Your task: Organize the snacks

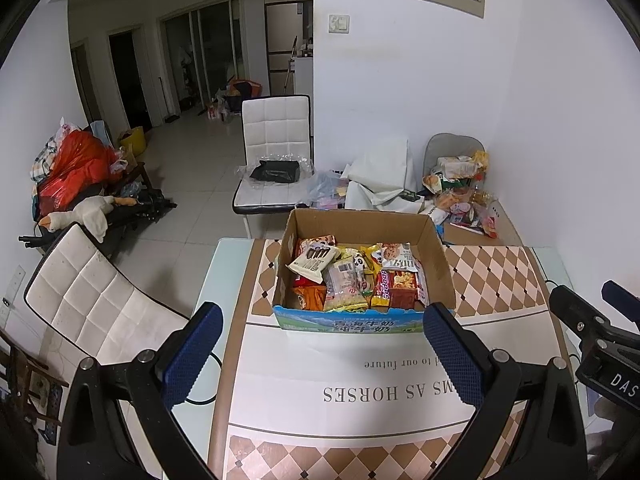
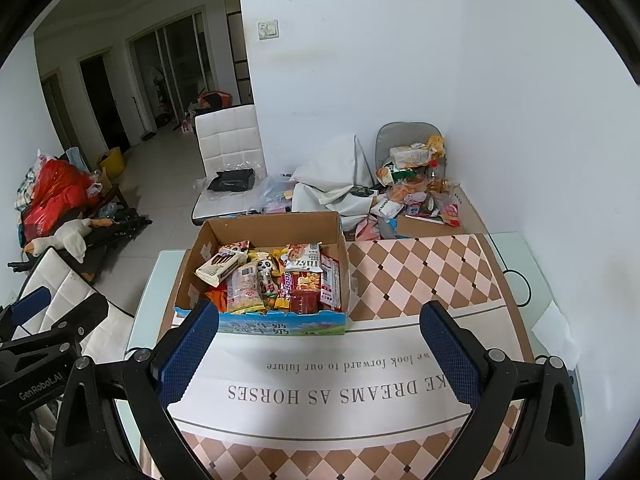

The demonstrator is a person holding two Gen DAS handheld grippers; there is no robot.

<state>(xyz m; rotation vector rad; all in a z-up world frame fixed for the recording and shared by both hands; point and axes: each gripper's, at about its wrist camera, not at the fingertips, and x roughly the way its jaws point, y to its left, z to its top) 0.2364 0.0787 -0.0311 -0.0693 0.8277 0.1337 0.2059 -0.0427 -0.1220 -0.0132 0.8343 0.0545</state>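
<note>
Left wrist view: the left gripper [image 1: 324, 354] gapes wide and empty just short of the box [image 1: 439, 264], whose snacks [image 1: 352, 280] fill it. Right wrist view: the right gripper [image 2: 320, 350], equally wide and empty, faces bare mat [image 2: 420, 280] right of the box [image 2: 342, 256].

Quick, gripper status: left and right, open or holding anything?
Left gripper: open, holding nothing, short of the snack box.
Right gripper: open, holding nothing.

The snack-filled brown cardboard box [image 2: 264, 276] blocks the desk's [image 2: 420, 280] middle; bare patterned cloth lies right of it and nearer.
</note>
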